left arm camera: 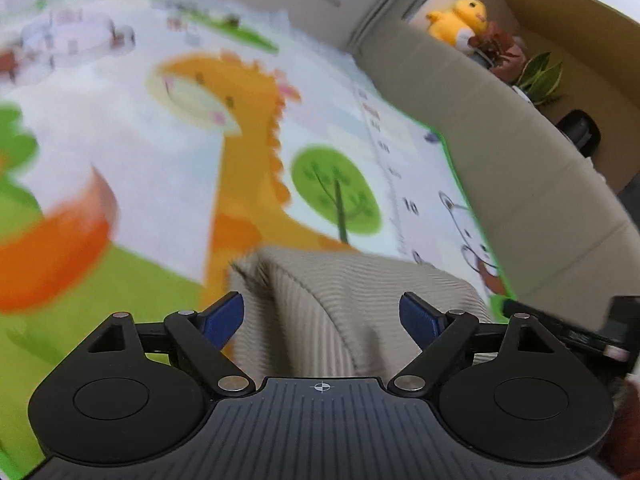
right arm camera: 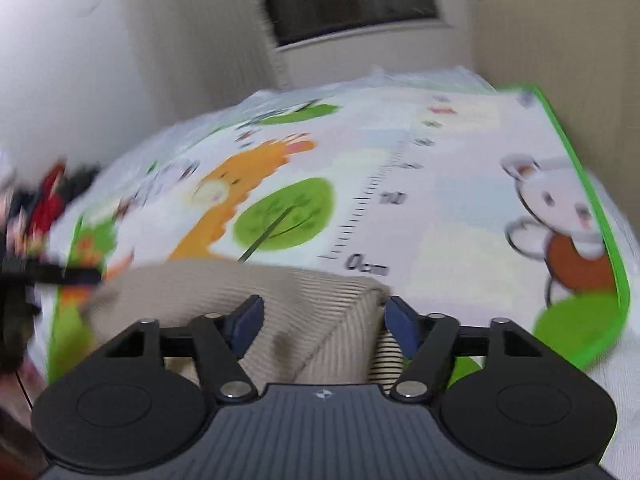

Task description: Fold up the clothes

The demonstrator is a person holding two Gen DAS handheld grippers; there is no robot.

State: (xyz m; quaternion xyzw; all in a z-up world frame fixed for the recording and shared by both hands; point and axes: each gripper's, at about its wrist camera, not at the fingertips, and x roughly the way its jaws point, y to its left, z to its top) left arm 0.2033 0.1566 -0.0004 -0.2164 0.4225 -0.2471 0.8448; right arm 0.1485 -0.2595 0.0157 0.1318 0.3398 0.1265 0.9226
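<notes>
Blurrily, both grippers' jaws gape over the beige ribbed garment, its near part hidden.

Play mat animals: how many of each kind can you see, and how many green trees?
Giraffe: 1
Mouse: 1
Round green tree: 1
Total: 3

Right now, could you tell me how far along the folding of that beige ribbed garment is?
Partly done, I think. The beige ribbed garment lies on the play mat with at least one layer doubled over, so a fold seems made. In hand: nothing is gripped; the left gripper and right gripper both sit open over its edge. Left: probably further folds, and the blurred pile of clothes at the mat's side.
</notes>
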